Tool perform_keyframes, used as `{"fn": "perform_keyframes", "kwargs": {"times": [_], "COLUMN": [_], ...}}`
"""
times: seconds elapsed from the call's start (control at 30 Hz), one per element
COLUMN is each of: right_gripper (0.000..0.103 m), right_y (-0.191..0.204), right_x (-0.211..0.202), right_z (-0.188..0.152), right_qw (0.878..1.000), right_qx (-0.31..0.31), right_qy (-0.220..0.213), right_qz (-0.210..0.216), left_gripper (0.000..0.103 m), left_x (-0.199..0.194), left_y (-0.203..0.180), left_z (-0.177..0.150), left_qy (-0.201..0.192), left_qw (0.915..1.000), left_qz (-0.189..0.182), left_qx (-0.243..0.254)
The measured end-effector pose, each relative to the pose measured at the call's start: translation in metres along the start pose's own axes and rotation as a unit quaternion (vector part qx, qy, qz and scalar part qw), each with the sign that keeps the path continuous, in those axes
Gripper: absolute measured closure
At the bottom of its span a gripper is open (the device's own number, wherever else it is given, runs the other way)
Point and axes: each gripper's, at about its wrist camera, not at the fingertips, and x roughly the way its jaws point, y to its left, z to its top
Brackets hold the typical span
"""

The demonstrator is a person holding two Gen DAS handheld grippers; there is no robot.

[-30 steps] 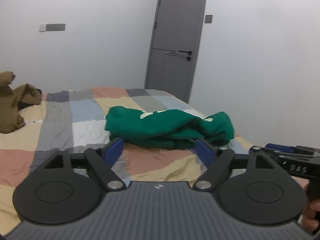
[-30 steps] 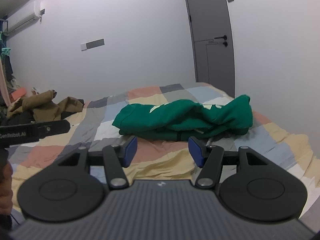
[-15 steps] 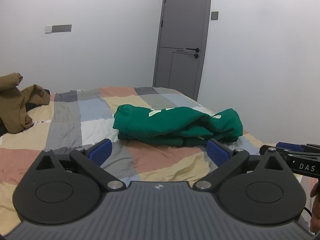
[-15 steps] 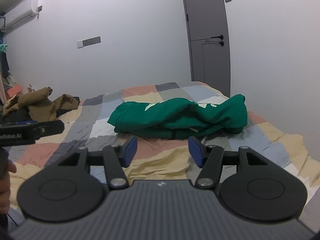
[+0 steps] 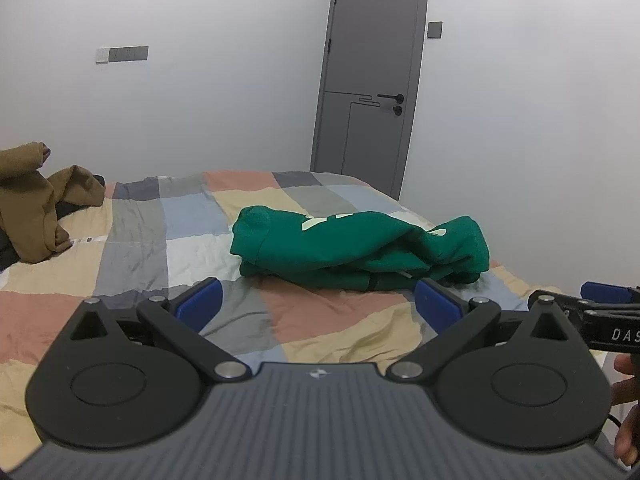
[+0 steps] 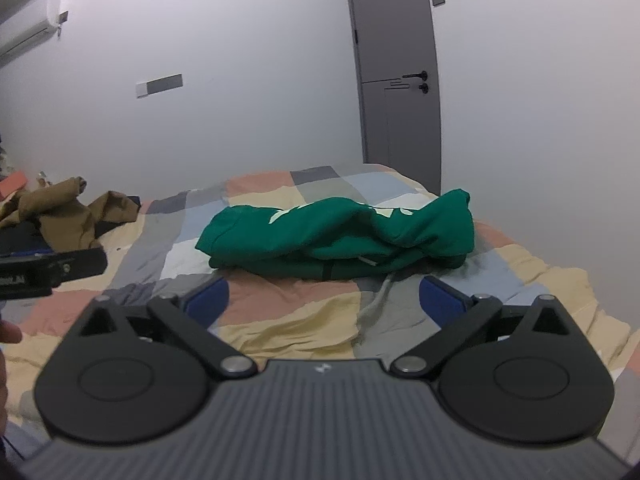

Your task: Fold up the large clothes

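Observation:
A green sweatshirt with white print (image 5: 360, 248) (image 6: 340, 236) lies bunched and roughly folded on the patchwork bed cover (image 5: 132, 248). A pale drawstring (image 6: 380, 296) trails from it toward me. My left gripper (image 5: 318, 300) hovers short of the near edge of the sweatshirt, open, with only bedding between its blue pads. My right gripper (image 6: 324, 298) sits just as far back, its jaws opening wide and nothing between them. Each gripper shows at the edge of the other's view: the right gripper (image 5: 600, 308) and the left gripper (image 6: 52, 268).
A brown garment (image 5: 32, 208) (image 6: 60, 216) is heaped over dark clothes at the bed's far left. A grey door (image 5: 368, 80) stands shut in the back wall, and a white wall runs close along the bed's right side. A hand (image 5: 628, 400) shows at the lower right.
Both grippers' jaws have spread wider, the left first and the right just now. The sweatshirt has not moved, and the views have shifted only slightly.

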Motion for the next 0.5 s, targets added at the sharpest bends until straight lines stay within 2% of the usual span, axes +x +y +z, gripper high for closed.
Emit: {"fn": "perform_keyframes", "kwargs": {"times": [0.5], "right_gripper": [0.000], "right_y": [0.0036], "right_x": [-0.0023], "right_z": [0.0001], "right_qw": [1.000], "right_qx": [-0.005], "right_qy": [0.009], "right_qz": [0.006], "left_gripper": [0.000], "left_x": [-0.0040], "left_y": [-0.0062], "left_z": [0.0011], "left_qy": [0.002], "left_qw": [0.9999], "left_qz": [0.002], "left_qx": [0.015]}}
